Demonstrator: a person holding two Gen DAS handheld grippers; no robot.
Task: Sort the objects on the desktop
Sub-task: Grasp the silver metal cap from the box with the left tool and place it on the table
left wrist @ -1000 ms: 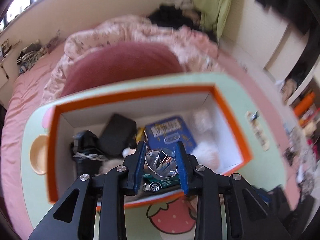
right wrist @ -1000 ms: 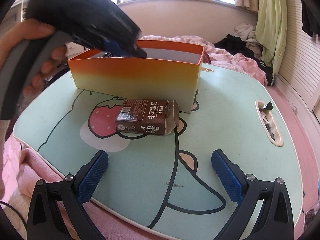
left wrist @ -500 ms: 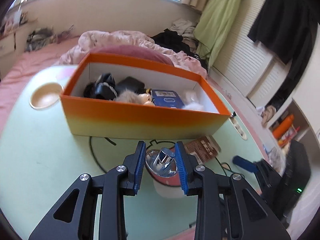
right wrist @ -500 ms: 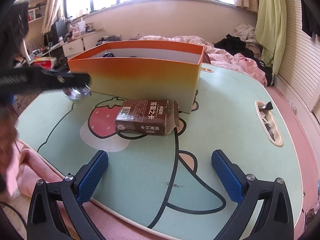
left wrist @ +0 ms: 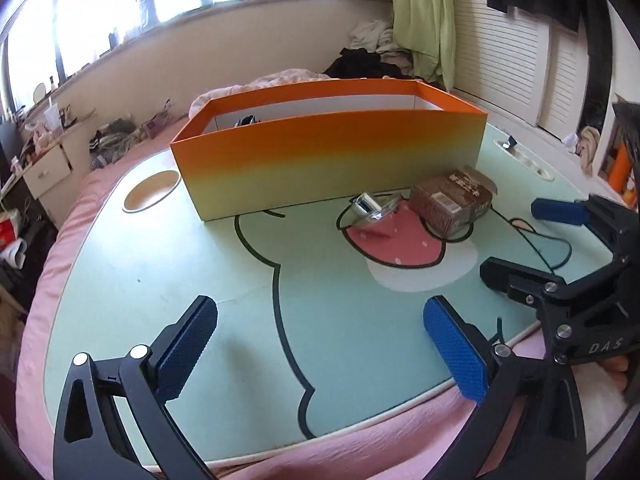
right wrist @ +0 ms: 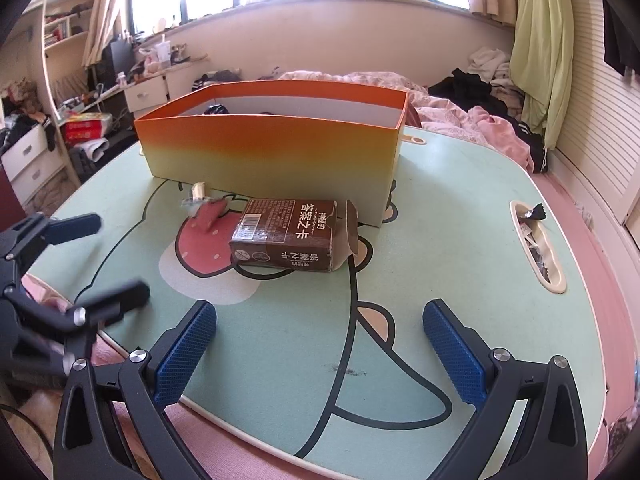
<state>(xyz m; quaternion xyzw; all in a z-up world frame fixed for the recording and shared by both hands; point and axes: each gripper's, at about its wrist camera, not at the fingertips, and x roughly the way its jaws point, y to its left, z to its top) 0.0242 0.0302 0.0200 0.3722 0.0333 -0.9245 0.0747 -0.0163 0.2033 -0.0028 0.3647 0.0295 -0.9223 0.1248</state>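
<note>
Now both grippers hover over the near edge of a mint-green table [left wrist: 168, 264]. Left gripper [left wrist: 320, 344]: jaws opening wide, nothing between them. Right gripper [right wrist: 320, 344]: jaws spread, empty. A small shiny metal object [left wrist: 370, 209] lies on the table ahead and right of the left jaws, just beside a brown carton [right wrist: 294, 234] whose long axis runs left to right, in front of an orange box [right wrist: 272, 148]
</note>
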